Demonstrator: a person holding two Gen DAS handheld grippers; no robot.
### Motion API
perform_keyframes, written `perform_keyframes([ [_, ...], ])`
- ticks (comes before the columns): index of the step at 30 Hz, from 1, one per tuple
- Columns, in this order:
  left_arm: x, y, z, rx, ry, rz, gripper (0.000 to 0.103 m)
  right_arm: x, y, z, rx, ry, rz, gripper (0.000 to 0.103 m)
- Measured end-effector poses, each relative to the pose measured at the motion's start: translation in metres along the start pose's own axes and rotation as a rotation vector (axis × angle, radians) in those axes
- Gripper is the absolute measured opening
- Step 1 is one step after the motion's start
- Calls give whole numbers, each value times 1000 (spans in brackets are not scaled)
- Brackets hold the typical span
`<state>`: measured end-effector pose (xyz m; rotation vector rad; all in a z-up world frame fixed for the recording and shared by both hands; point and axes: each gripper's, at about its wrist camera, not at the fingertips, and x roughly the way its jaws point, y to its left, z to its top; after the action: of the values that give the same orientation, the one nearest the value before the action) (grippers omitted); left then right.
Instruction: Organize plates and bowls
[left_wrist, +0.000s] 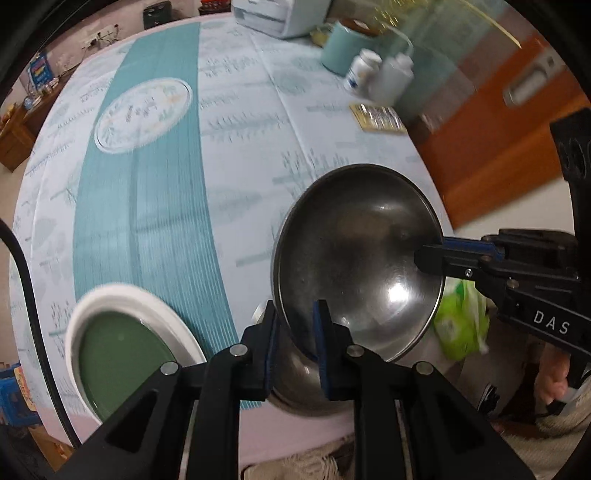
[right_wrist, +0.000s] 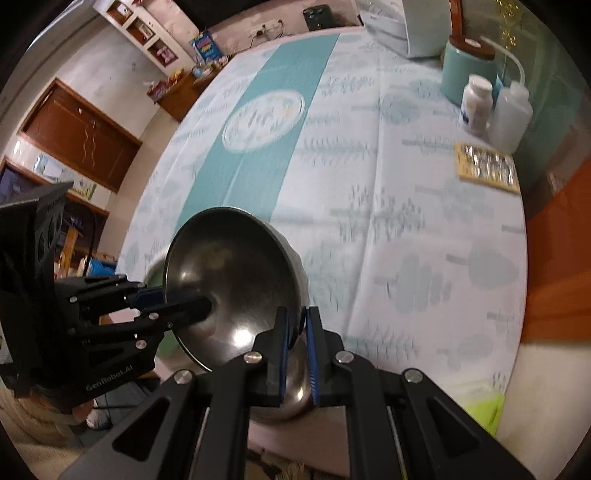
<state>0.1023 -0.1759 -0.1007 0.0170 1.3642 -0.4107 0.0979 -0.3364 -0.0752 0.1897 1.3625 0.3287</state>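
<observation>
I have both tongs, left (left_wrist: 295, 325) and right (right_wrist: 295, 328), pinching opposite rims of the steel bowl (left_wrist: 354, 258), tilted above the table (left_wrist: 240, 147) edge; uneven pull could slip the slick rim and drop it near the green plate (left_wrist: 122, 358).

Steel bowl (left_wrist: 354, 258): tilted, inside facing the camera, at the near right edge of the tabletop (left_wrist: 258, 155); bright glare spots on its inner wall.
Left gripper (left_wrist: 293, 354): black, blue pads, clamped on the bowl's near rim, one finger inside and one outside.
Right gripper (left_wrist: 430, 254): enters from the right, clamped on the bowl's right rim; "DAS" printed on its body.
Green plate (left_wrist: 122, 354): white rim, flat, lower left.
Tablecloth: pale with a teal stripe and a printed oval.
Far right: teal canister (left_wrist: 349, 48), white pill bottle (left_wrist: 362, 68), squeeze bottle (left_wrist: 393, 75), blister pack (left_wrist: 376, 117).
Off the edge: green bag (left_wrist: 460, 321), blurred.
</observation>
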Motion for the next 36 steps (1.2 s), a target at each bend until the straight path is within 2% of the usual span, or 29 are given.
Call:
perform_keyframes([
  [7,23,-12,-36,11,67,2,15,17,-4,-42,11,55,3,9],
  [13,43,-21,-55,59,90,65,16,37,-4,-59,17,107,-4,9],
  [19,51,-15,-54,39,104,48,17,46,-3,-64,10,134,-15,10],
  [24,61,-13,-52,34,126,42,22,55,-1,-65,2,161,-15,13],
  [26,66,-11,-51,24,133,30,33,57,2,-66,-6,160,-31,13],
  [29,64,-12,-51,23,115,20,41,59,8,-67,-34,158,-62,16],
  [30,61,-13,-51,26,103,20,44,59,9,-66,-36,155,-65,21],
  [32,55,-14,-51,28,73,14,58,56,10,-66,-41,141,-65,29],
  [33,52,-14,-51,29,57,36,61,53,12,-67,-46,129,-73,34],
  [34,49,-15,-51,33,45,52,64,51,12,-67,-49,119,-81,35],
  [36,44,-15,-51,32,19,57,66,47,12,-67,-53,102,-87,36],
])
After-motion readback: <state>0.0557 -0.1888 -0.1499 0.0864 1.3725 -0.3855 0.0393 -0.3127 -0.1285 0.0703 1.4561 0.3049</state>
